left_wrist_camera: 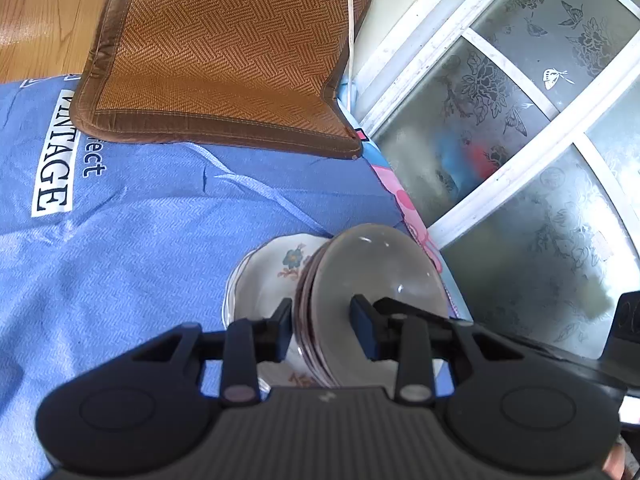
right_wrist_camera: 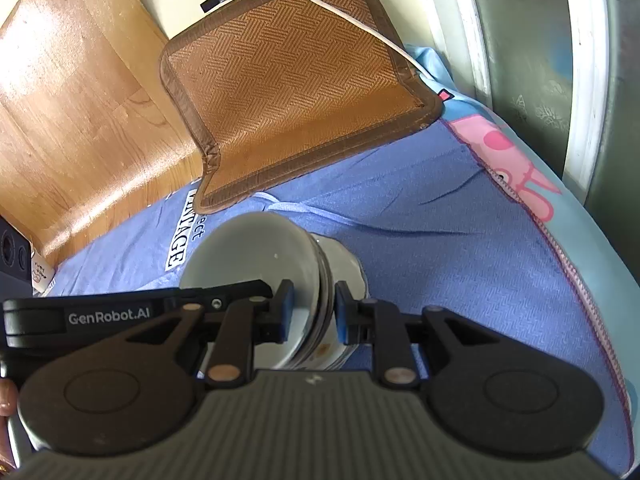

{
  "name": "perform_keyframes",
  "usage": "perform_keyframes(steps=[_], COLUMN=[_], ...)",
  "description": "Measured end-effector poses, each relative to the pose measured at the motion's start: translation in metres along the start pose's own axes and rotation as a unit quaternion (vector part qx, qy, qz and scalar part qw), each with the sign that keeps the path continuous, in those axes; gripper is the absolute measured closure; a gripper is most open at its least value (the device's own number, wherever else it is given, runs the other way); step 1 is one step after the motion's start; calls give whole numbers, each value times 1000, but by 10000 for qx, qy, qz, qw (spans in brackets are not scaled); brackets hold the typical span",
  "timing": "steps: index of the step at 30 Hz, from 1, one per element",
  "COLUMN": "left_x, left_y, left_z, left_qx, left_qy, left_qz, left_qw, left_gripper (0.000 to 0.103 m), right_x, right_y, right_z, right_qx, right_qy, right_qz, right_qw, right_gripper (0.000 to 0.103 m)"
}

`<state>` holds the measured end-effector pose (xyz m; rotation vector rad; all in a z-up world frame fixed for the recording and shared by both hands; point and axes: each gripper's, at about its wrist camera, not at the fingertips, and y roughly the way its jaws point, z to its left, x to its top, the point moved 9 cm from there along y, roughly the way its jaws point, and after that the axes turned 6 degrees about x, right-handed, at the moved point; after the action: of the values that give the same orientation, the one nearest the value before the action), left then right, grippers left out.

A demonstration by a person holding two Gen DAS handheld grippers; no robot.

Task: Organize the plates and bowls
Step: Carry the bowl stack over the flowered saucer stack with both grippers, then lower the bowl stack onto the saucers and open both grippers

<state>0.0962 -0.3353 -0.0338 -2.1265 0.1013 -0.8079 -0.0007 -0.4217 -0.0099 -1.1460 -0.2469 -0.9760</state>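
Both grippers hold one stack of dishes on edge above the blue cloth: clear glass plates nested against a white floral bowl. In the left wrist view the left gripper has its jaws drawn in around the dark banded rims of the stack, one finger on the bowl's side and the other against the glass face; the pads seem to press, so it is clamped on the stack. In the right wrist view the right gripper grips the same rims from the opposite side, glass plates to its left and floral bowl to its right, its blue pads tight on the edges.

Taking the woven mat as landmark, the stack hangs on the near side of it, apart from its stitched border, with bare blue cloth between. It sits closer to the mat's window-side corner than to the corner by the wooden board.

The relation that counts is the stack's axis: the dishes stand upright, faces sideways, rims pointing down toward the cloth. Each gripper is equally close, since both pinch the rim. To rest flat, the stack would probably need tipping about the line joining the two grips, bowl lowermost, else the glass may slide.
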Motion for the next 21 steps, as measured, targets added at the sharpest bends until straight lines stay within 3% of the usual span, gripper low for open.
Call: perform_keyframes(steps=[9, 11, 14, 21], left_x=[2, 4, 8, 11], left_y=[9, 9, 4, -9], left_z=[5, 7, 7, 5], left_qx=[-16, 185, 216, 261], left_qy=[-49, 87, 153, 300], left_qz=[50, -47, -150, -379], left_qw=[10000, 9998, 9995, 9985], left_gripper=[71, 60, 59, 52], right_x=[1, 6, 13, 17], right_y=[8, 6, 1, -5], right_z=[-2, 0, 8, 7], right_qx=[-9, -247, -472, -459], right_qy=[23, -208, -631, -659], right_qz=[13, -223, -514, -672], right_qw=[10000, 9992, 9956, 9945], right_gripper=[79, 75, 75, 75])
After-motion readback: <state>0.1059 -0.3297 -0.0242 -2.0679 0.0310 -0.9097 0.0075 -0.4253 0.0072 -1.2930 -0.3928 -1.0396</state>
